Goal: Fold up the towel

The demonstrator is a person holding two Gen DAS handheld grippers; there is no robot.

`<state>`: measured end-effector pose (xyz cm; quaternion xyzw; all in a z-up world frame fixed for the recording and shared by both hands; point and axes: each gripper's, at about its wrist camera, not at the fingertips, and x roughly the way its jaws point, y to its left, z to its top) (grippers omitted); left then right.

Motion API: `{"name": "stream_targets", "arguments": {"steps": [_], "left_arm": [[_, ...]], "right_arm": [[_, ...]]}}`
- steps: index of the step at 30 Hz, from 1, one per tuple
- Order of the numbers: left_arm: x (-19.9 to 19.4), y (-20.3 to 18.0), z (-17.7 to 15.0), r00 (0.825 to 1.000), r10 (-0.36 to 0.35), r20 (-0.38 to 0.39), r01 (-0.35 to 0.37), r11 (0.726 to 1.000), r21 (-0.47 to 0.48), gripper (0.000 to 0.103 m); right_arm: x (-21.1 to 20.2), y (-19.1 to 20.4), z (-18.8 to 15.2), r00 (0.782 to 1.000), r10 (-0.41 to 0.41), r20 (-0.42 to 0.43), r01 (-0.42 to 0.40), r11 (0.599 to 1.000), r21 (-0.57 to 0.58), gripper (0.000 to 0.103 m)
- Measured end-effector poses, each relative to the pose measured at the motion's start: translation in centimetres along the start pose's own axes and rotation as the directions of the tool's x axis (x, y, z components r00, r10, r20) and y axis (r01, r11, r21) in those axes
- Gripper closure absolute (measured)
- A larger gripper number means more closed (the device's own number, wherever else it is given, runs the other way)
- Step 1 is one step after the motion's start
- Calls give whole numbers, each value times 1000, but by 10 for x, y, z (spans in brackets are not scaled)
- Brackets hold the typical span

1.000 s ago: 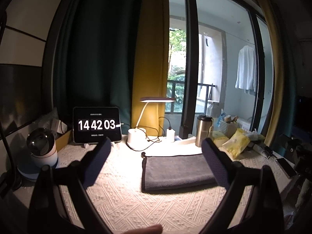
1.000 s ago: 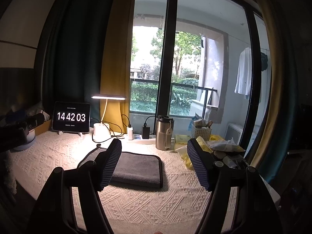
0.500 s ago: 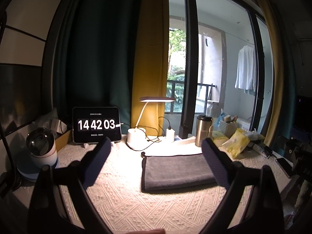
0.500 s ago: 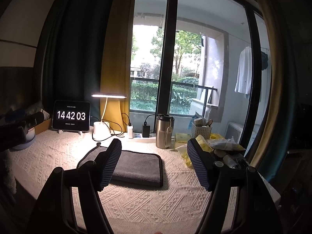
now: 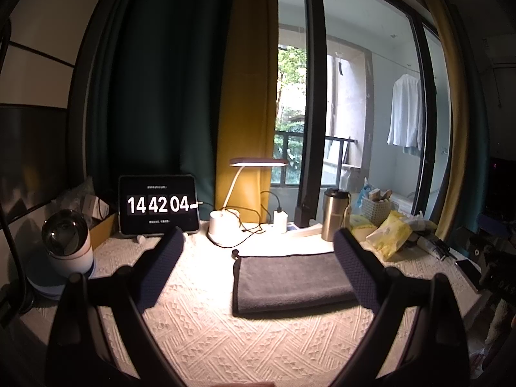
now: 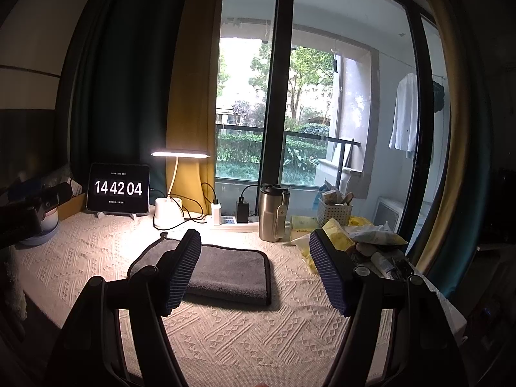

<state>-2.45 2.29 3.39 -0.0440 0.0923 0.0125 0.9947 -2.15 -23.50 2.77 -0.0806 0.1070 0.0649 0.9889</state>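
- Towel (image 5: 292,282) lies flat on the counter (image 5: 206,329), a grey rectangle with neat bound edges and what looks like more than one layer, so I judge that at least one fold is already made.
- Whether another fold is wanted cannot be told from the task; if so, a halving is left, otherwise the job looks close to finished.
- Left gripper (image 5: 256,264) is released, its jaws spread wide and holding nothing; the towel sits ahead of them, reaching across to the right-hand jaw, which hides the cloth's right end in the left wrist view.
- Right gripper (image 6: 254,266) is likewise released and empty; in its view the towel (image 6: 225,269) lies ahead, between the jaws and running behind the left-hand one.
- Both grippers hover above the counter, pointing forward toward the window and roughly level, neither touching the cloth.
- Beyond the jaws, along the far edge of the counter, stand a tablet clock (image 5: 158,204), a lit desk lamp (image 5: 238,200) and a steel tumbler (image 6: 274,213), all apart from the towel.
- A hanging loop (image 5: 235,253) sticks out at the towel's far left corner, just ahead of the left gripper's jaws.
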Motion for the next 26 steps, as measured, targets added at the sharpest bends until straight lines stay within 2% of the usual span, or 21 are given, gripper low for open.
{"name": "stream_targets", "arguments": {"steps": [22,26], "left_arm": [[1,-3,-9,1000,-3,-11,3,1000,2,8],[6,-3,-12,999,32,-21,-32,999,13,8]], "right_arm": [[6,0,-6,1000,13,-21,-13,1000,6,30],[12,1,-8,999,23,-32,-23,1000,5,30]]}}
